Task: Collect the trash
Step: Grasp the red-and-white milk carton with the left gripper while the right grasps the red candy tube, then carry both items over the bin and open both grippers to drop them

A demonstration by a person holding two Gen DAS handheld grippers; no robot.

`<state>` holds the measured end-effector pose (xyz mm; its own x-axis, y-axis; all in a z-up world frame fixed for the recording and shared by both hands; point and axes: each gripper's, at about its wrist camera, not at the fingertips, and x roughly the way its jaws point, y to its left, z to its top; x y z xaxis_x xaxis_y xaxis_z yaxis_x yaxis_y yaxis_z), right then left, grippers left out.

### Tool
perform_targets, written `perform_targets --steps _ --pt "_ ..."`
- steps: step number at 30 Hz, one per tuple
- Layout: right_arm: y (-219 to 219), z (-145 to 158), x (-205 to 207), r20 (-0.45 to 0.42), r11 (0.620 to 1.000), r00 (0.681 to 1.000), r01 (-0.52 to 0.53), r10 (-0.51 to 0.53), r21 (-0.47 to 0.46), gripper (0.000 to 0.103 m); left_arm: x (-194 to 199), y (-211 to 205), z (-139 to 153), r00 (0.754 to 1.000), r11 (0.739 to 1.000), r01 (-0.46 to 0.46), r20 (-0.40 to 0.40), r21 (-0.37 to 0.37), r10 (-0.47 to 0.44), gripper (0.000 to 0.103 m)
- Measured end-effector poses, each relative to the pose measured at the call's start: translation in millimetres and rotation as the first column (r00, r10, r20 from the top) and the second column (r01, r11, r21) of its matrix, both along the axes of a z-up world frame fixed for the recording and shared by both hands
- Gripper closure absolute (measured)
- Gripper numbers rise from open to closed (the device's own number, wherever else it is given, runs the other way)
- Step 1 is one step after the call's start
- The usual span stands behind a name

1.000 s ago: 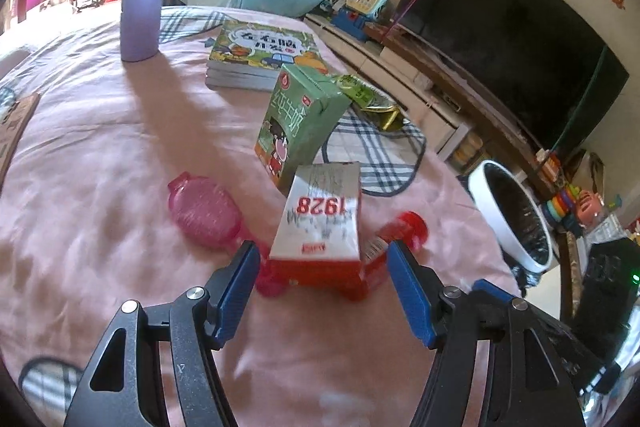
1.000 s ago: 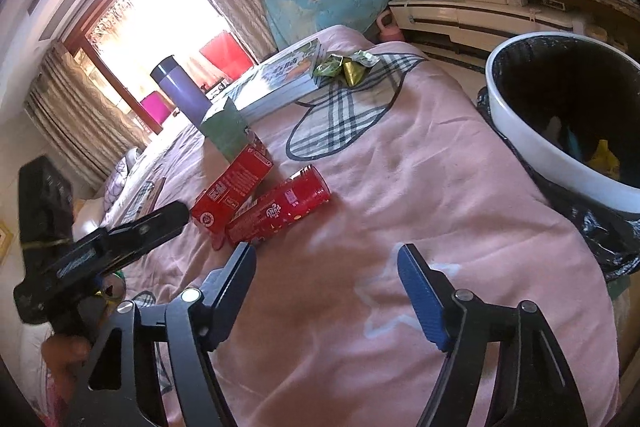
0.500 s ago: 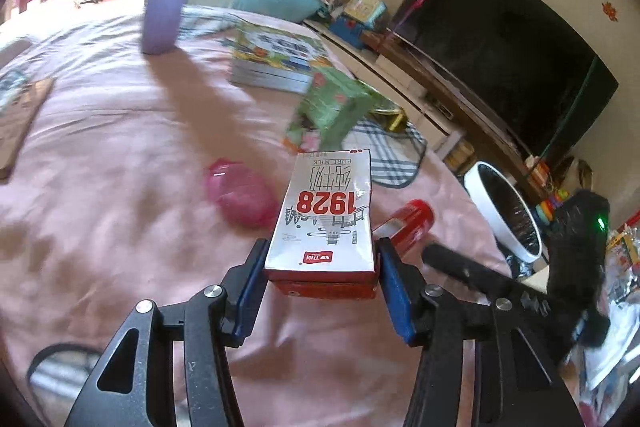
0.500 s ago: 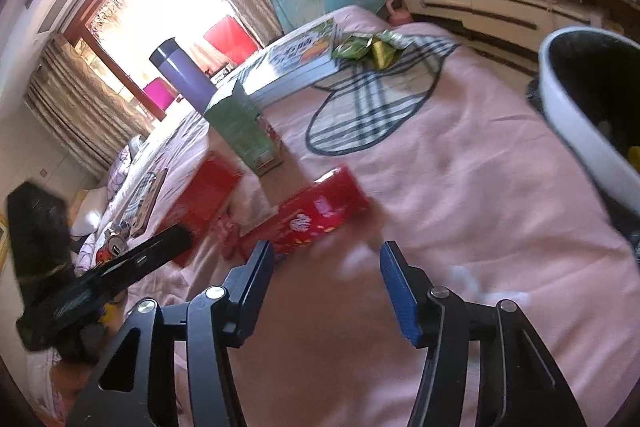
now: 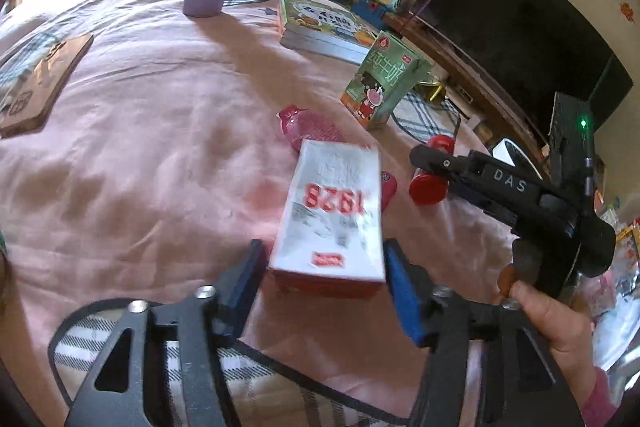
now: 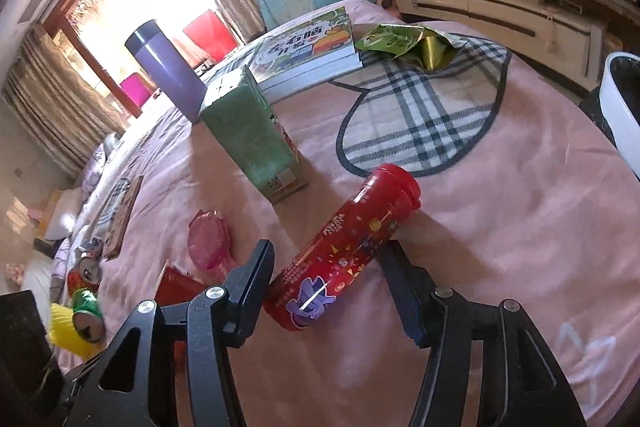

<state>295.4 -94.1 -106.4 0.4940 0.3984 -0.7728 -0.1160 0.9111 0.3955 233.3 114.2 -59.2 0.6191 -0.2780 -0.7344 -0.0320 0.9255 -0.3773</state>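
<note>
Left gripper (image 5: 324, 273): we are clamping the white-and-red "1928" carton (image 5: 332, 215), raised for binning.
Right gripper (image 6: 326, 277): we are straddling, jaws apart, the red cylindrical tube (image 6: 344, 251) lying beside that carton.

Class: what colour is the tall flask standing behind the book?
Purple flask, dark lid; right wrist view shows it best.

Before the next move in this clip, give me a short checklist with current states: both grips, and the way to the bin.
1. Left gripper shut on the milk carton: ok.
2. Red can between the right gripper fingers: ok.
3. Right fingers closed on the can: not ok, gaps on both sides.
4. Bin within view: ok, only its rim.
5. Green carton clear of the can: ok.
</note>
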Motion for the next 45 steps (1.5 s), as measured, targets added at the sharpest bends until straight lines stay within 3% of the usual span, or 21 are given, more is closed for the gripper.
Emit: perform_targets --steps 3,7,8,9,16,30,45 --pt "-2 -1 3 -0.001 1.000 1.000 0.027 -0.027 0.013 0.045 4 -3 3 1.000 1.000 0.014 0.004 0.020 -0.014 0.038" --pt "-3 -2 5 0.011 0.999 0.999 0.033 -0.033 -0.013 0.056 11 -17 -1 0.999 0.995 0.041 0.003 0.090 -0.041 0.040" --pt "-3 -1 4 0.017 1.000 1.000 0.026 -0.026 -0.016 0.059 12 -19 -2 0.999 0.994 0.042 0.004 0.098 -0.043 0.044" --pt "-4 -1 2 0.020 1.000 1.000 0.020 -0.020 -0.015 0.061 12 -20 -4 0.999 0.994 0.043 0.004 0.101 -0.044 0.055" --pt "-22 16 -20 0.077 0.999 0.996 -0.036 0.037 -0.010 0.073 5 -27 0 0.999 0.999 0.025 0.030 0.043 -0.027 0.055" --pt "-128 30 -56 0.099 0.998 0.994 0.031 -0.035 0.046 0.073 11 -115 15 0.990 0.991 0.127 0.062 0.046 -0.130 0.055" --pt "-235 58 -68 0.171 0.975 0.962 0.201 -0.214 0.090 0.073 50 -209 39 0.952 0.956 0.284 0.097 0.081 -0.291 0.055"
